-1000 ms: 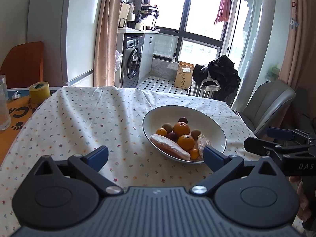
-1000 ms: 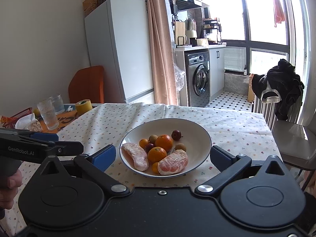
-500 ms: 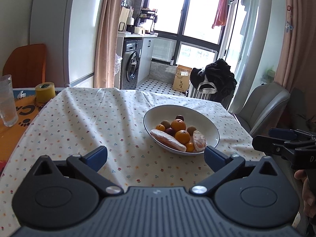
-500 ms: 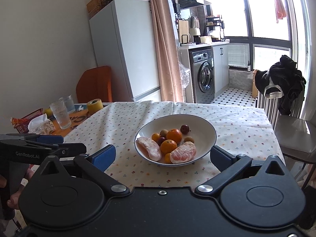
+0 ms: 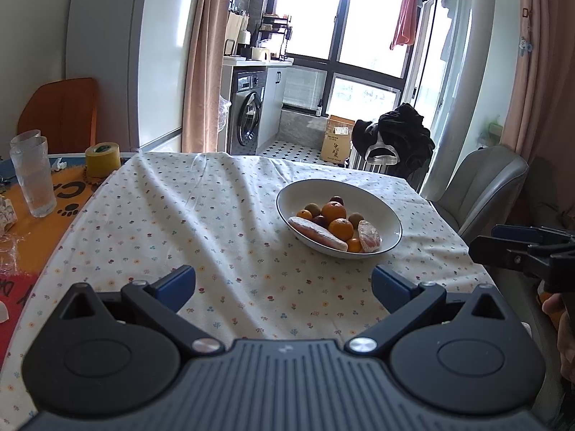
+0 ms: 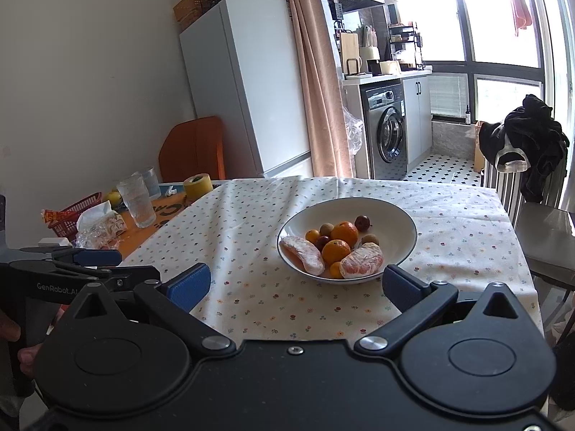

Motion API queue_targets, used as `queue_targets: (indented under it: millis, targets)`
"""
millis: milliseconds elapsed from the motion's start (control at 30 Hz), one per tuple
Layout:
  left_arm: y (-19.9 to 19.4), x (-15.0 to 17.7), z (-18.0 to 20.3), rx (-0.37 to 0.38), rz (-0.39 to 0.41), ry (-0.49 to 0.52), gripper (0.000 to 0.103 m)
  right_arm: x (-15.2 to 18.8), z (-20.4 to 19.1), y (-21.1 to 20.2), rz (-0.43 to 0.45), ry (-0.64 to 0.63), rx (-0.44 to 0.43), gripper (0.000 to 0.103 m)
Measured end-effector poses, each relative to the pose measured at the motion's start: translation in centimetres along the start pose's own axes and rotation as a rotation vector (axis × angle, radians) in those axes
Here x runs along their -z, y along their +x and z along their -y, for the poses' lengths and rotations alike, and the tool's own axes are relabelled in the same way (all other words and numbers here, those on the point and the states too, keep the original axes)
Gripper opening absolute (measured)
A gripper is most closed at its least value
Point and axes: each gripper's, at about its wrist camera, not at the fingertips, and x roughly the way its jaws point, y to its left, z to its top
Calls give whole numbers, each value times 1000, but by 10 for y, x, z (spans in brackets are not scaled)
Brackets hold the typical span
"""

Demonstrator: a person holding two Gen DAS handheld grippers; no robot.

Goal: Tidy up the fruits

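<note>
Both claws hang level over the near edge of the table (image 5: 230, 215), fingers spread wide and empty: the left claw (image 5: 284, 285) beside the right claw (image 6: 296, 283). The bowl (image 6: 395, 226) of fruits (image 6: 336, 248) sits ahead of both, apart.

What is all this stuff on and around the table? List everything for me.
bowl: one, white, on the tablecloth
oranges: two large and some smaller, orange, in the bowl
peeled fruit pieces: two, pinkish orange, front of the bowl
small round fruits: several, dark red and brown, in the bowl
tablecloth: one, white with tiny flowers
glasses: two, clear, table's left end
tape roll: one, yellow, beside the glasses
basket: one, red, far left
fridge: one, white
washing machine: one, grey
left claw: open, empty
right claw: open, empty
</note>
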Motion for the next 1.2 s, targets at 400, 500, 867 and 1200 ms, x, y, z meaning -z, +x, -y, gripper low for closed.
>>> queue_targets:
  millis: [400,500,867,1200]
  targets:
    - [-17,3,-7,-15,7,32,103,11,-12,-3,-37,-13,-20,103]
    - [-15,3,-10,-19,0,19,103,11,-12,-3,-44,-14,-24,103]
    - [-14,5,-15,-27,-13,11,103,11,-10,-1,-49,-3,-30,103]
    - [-13,5,-17,-31,-15,9,103,11,-10,-3,-44,-3,-23,103]
